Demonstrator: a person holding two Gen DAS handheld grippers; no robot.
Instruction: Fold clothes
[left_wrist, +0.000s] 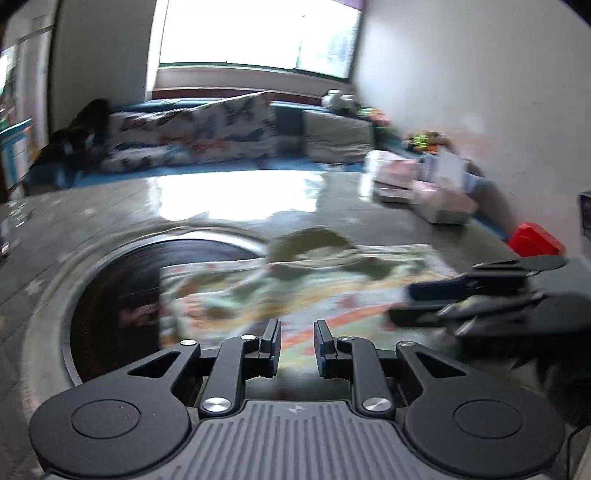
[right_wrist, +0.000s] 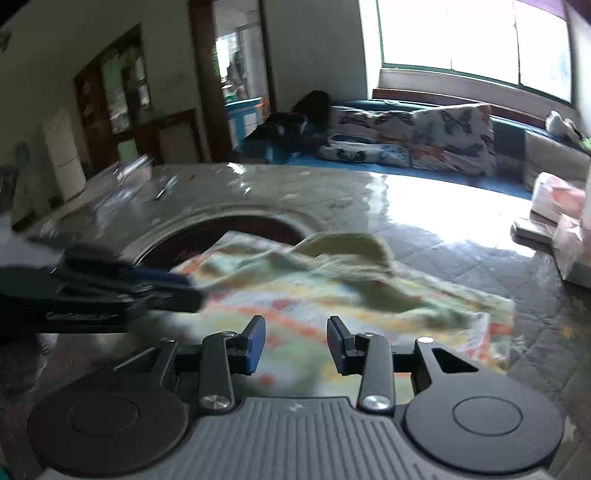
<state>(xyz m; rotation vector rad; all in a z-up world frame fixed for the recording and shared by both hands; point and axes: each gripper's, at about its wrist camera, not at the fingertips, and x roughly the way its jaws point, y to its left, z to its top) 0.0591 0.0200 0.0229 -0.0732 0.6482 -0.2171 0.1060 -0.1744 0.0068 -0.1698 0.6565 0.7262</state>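
Note:
A pale patterned garment (left_wrist: 295, 288) with green, orange and yellow print lies rumpled on the grey table (left_wrist: 92, 206), partly over a dark round inset (left_wrist: 114, 291). It also shows in the right wrist view (right_wrist: 332, 295). My left gripper (left_wrist: 296, 334) is open and empty, just above the garment's near edge. My right gripper (right_wrist: 296, 332) is open and empty above the garment's near side. Each gripper appears blurred in the other's view: the right one (left_wrist: 424, 299) at the garment's right, the left one (right_wrist: 173, 288) at its left.
Pink and white packages (left_wrist: 424, 184) and a red object (left_wrist: 535, 240) sit at the table's right side by the wall. A bench with patterned cushions (right_wrist: 406, 140) runs under the window beyond the table. Clear plastic items (right_wrist: 129, 177) lie at the table's far left.

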